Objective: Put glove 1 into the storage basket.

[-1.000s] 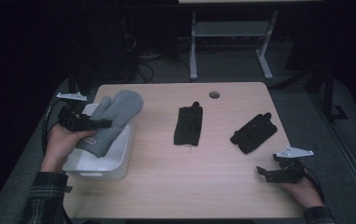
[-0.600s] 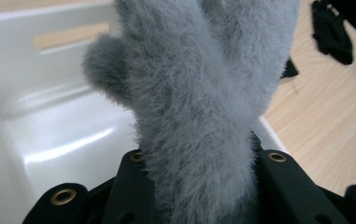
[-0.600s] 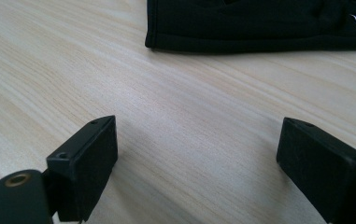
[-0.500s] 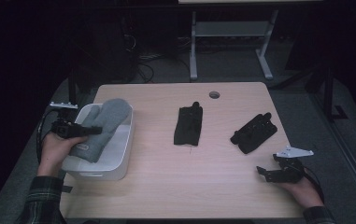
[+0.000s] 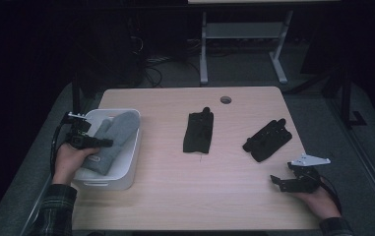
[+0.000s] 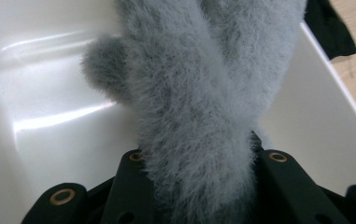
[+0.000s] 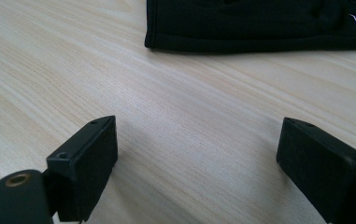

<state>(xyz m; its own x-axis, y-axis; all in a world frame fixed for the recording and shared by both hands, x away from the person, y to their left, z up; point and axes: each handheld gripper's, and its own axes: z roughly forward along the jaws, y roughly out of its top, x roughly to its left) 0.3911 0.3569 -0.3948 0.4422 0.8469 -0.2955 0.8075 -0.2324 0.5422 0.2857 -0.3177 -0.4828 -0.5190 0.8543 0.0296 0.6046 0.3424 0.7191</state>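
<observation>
3 pictures are showing 1 wooden table, and the high view is taking in all of it: a white bin is sitting at its left edge, with a fuzzy grey mitten lying inside and its tip leaning on the bin's far rim. 2 black gloves are lying on the bare wood, the flat black glove near the middle and the angled black glove to its right, well apart from the bin. The left gripper is reaching over the bin's left wall, and the left gripper view is adding what the high view is too small to tell: its 2 jaws are squeezing the mitten's cuff, with the glossy bin wall close behind. The right gripper is resting low at the table's right front, and the right gripper view is showing its jaws standing wide apart over bare wood, gripping nothing, with a black glove's hem lying just ahead.
</observation>
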